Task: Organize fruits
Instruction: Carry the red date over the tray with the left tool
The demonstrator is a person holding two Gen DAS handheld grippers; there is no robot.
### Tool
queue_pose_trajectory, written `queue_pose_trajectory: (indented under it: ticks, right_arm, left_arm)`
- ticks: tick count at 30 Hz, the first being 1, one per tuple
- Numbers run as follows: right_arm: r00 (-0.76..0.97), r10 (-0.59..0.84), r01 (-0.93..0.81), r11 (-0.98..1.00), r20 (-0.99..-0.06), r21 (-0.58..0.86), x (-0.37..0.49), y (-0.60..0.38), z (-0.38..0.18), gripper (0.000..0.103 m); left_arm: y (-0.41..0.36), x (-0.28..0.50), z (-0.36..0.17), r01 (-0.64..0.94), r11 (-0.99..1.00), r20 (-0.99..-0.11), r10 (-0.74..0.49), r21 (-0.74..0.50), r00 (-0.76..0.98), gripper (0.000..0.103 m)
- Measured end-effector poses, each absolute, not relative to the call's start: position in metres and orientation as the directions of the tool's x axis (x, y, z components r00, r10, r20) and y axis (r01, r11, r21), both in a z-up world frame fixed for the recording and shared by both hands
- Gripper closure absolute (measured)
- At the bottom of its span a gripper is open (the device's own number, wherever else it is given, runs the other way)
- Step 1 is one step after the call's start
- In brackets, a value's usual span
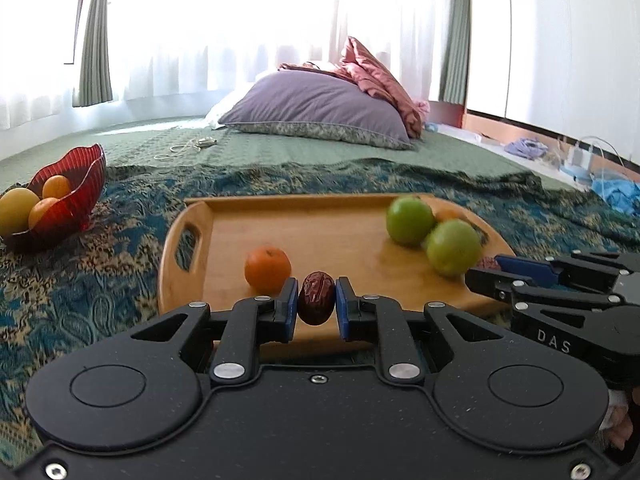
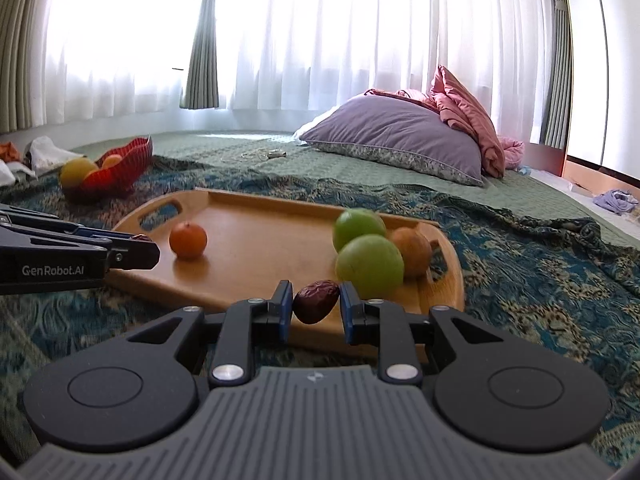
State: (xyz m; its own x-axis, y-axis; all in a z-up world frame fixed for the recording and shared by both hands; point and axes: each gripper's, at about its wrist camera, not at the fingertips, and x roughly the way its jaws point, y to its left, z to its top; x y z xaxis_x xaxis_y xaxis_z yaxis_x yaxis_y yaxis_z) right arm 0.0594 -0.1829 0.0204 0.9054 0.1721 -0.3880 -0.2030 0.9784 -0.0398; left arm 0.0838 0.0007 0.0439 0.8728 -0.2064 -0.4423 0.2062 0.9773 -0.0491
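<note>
A wooden tray (image 1: 224, 248) (image 2: 256, 236) lies on a patterned blanket. On it are an orange (image 1: 267, 269) (image 2: 188, 240), two green apples (image 1: 453, 246) (image 2: 369, 265) and a brownish fruit (image 2: 412, 252) behind them. My left gripper (image 1: 317, 300) is shut on a dark red date (image 1: 317, 298) above the tray's near edge. My right gripper (image 2: 316, 301) is shut on another dark red date (image 2: 316, 301) near the tray's front edge, beside the apples. Each gripper shows in the other's view, the right one (image 1: 490, 266) and the left one (image 2: 140, 240).
A red glass bowl (image 1: 76, 200) (image 2: 128, 162) holding a yellow fruit and oranges stands to the far left on the blanket. A purple pillow (image 1: 320, 112) (image 2: 400, 140) with pink bedding lies behind. Cloth clutter sits at the right edge (image 1: 616, 194).
</note>
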Motion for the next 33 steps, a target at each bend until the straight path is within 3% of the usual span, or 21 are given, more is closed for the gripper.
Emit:
queue_pose_trajectory:
  ticks: [12, 25, 33]
  right_arm:
    - [0.889, 0.198, -0.209, 0.978, -0.413, 0.019, 0.103, -0.175, 0.035, 0.074]
    - [0.848, 0.206, -0.223, 0.975, -0.489, 0.025, 0.145, -0.157, 0.026, 0.074]
    - [0.825, 0.198, -0.215, 0.976, -0.530, 0.031, 0.151, -0.154, 0.012, 0.073]
  left_arm:
    - [0.027, 0.151, 0.066, 0.131, 0.989, -0.436, -0.147, -0.067, 0.888, 0.085]
    - [0.036, 0.235, 0.037, 0.083, 0.991, -0.582, -0.127, -0.102, 0.803, 0.085]
    - [0.033, 0.248, 0.023, 0.077, 0.992, -0.612, -0.120, -0.097, 0.782, 0.084]
